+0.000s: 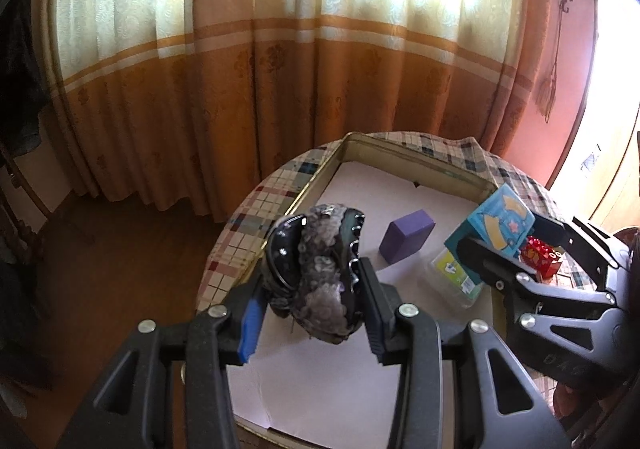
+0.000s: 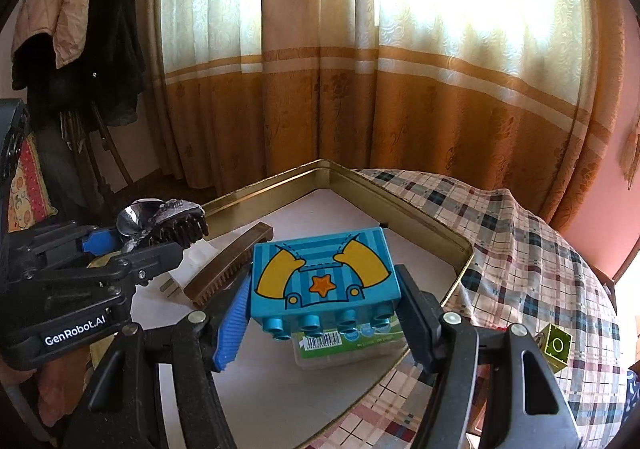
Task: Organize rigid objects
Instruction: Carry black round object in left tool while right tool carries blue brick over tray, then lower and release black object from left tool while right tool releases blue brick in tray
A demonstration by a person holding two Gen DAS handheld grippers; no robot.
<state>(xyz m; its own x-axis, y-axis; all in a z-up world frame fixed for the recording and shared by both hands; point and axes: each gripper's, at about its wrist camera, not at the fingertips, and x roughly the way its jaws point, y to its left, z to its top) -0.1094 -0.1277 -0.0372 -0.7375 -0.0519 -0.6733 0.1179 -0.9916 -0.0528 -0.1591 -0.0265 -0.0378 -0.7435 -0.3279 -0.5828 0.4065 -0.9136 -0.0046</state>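
Observation:
My left gripper point(image 1: 312, 301) is shut on a grey fluffy hair claw clip point(image 1: 320, 273) and holds it above the gold-rimmed tray point(image 1: 320, 173); the clip also shows in the right wrist view point(image 2: 164, 221). My right gripper point(image 2: 324, 309) is shut on a blue toy brick point(image 2: 324, 277) with yellow sleeves and an orange star, held above a clear plastic box point(image 2: 344, 349) with a green label. A purple block point(image 1: 406, 235) lies in the tray. A brown comb point(image 2: 228, 265) and a white plug point(image 2: 188, 269) lie in the tray too.
The tray sits on a round table with a plaid cloth point(image 2: 520, 249). A red box point(image 1: 542, 257) and a green cube point(image 2: 556, 345) lie on the cloth at the right. Orange curtains point(image 1: 280, 89) hang behind. Coats point(image 2: 88, 29) hang at the left.

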